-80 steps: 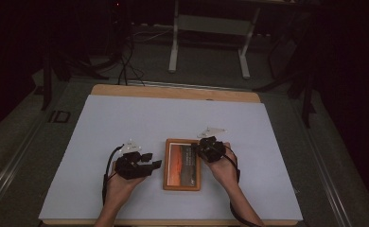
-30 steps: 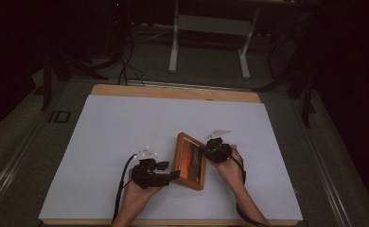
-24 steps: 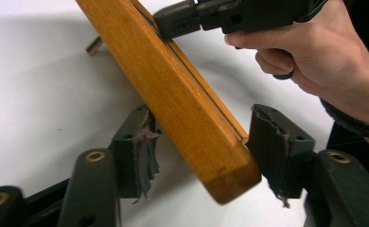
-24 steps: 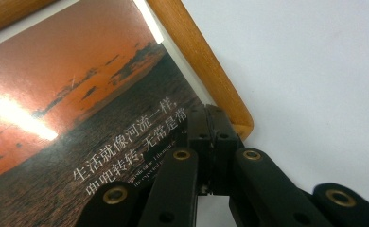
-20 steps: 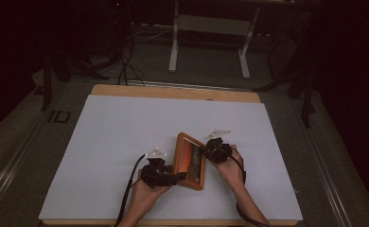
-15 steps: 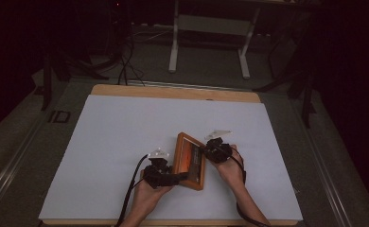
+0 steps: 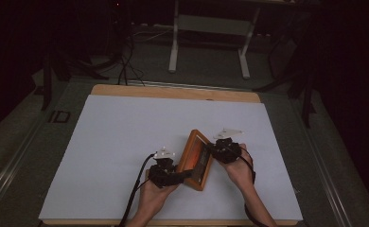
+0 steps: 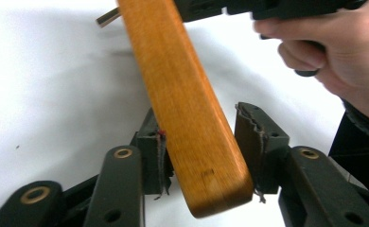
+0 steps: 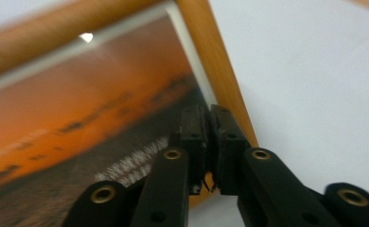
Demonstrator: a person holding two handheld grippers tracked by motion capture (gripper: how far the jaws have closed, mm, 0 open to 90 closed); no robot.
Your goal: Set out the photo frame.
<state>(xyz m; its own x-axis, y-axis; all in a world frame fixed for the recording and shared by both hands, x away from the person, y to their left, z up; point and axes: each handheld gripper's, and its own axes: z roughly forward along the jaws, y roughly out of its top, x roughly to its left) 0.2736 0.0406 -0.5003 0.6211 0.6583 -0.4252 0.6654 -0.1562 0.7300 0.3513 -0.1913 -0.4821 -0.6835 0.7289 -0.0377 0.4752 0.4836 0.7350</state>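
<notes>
White table (image 7: pixel 126 142); claws (image 8: pixel 204 151) flank tilted frame (image 8: pixel 182 104).

Wooden picture frame (image 7: pixel 197 159) tilted up on white-covered bench (image 7: pixel 126 137), flanked by left gripper (image 7: pixel 185 176) at near corner and right gripper (image 7: pixel 211 148) at right edge

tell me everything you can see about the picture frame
The picture frame has a glossy, orange-brown border that looks like wood, with rounded corners, around an orange sunset print over dark ground. It is tilted up off the white table, not flat. The left claw straddles its near corner, pads not clearly pressing. The right claw is pinched on its far edge.
</notes>
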